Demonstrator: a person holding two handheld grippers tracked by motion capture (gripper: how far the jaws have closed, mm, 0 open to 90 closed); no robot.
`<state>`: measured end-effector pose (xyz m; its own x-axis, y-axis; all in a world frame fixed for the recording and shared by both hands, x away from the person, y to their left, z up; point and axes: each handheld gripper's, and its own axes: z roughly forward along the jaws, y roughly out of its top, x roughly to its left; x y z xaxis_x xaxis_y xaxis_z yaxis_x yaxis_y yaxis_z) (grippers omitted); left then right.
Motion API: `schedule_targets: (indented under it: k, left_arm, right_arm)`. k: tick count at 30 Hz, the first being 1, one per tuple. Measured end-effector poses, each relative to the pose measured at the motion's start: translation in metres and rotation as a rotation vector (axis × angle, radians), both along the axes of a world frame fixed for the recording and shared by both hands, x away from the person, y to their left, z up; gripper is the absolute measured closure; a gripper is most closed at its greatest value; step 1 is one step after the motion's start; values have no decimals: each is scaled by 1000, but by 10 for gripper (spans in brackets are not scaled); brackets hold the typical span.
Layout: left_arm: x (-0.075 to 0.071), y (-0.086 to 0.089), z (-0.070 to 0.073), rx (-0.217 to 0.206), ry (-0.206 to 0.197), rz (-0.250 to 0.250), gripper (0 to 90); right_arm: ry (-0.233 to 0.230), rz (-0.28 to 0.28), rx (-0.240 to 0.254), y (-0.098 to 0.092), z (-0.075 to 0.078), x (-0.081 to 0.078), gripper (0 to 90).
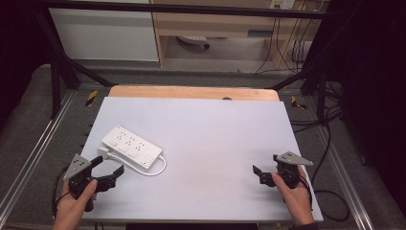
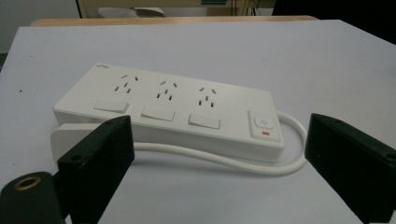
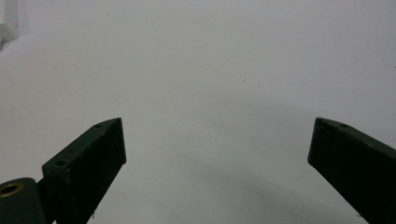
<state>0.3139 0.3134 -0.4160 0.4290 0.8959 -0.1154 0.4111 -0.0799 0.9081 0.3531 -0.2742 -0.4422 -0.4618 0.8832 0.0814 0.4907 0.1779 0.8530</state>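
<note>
Two hands come in over the near edge of the table (image 1: 201,120), each holding one gripper: the left gripper (image 1: 109,168) sits by the near left corner with its jaws wide apart and nothing between them, the right gripper (image 1: 264,171) by the near right corner, jaws likewise spread over bare tabletop. One white power strip (image 1: 131,146) lies flat just beyond the left gripper, near the left edge, carrying three sockets, three white switches and one power button, its single white cord (image 1: 160,167) looping along its near side
</note>
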Motion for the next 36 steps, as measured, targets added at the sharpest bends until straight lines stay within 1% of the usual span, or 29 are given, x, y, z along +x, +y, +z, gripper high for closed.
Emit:
schedule_targets:
  k: [3,5,6,7,8,11,14,15,18,19,21,23,26,29,32,36]
  left_arm:
    - [0,0,0,-4,0,0,80]
    - [0,0,1,-8,-2,-5,80]
    - [0,-1,1,-8,-5,-6,79]
    - [0,-2,1,1,-11,-13,78]
    - [-2,-3,1,6,-20,-29,76]
    - [-3,-2,1,0,-17,-32,61]
    - [-2,0,2,-25,-4,-19,68]
    - [-2,1,3,-32,-6,-18,68]
    - [-1,1,5,-28,-3,-16,66]
    - [-1,1,6,-21,-2,-10,66]
    - [-3,0,8,-31,-2,-10,60]
    - [-3,0,9,-29,-4,-15,58]
    - [-2,-1,10,-14,-7,-17,60]
    - [-1,0,14,-26,-14,-3,63]
    - [0,2,18,-35,-18,-3,64]
    - [4,2,24,-27,-21,-8,63]
  right_arm:
    - [-1,2,4,0,-1,1,51]
    - [8,14,-10,-1,-2,2,67]
    - [7,10,-7,-1,-2,2,68]
    - [7,11,-1,-1,-1,3,69]
    - [4,13,8,0,0,3,70]
    - [-8,17,17,3,2,4,61]
    - [-16,17,12,5,2,4,55]
    - [-23,22,11,6,3,3,51]
    - [-32,22,8,5,3,2,50]
    - [-28,21,10,4,3,2,50]
    - [-25,19,16,3,4,2,49]
    - [-26,19,17,3,4,1,49]
    - [-26,20,20,3,5,1,45]
    - [-22,24,20,3,5,1,41]
    - [-27,24,29,3,6,1,39]
    - [-23,30,24,3,5,2,39]
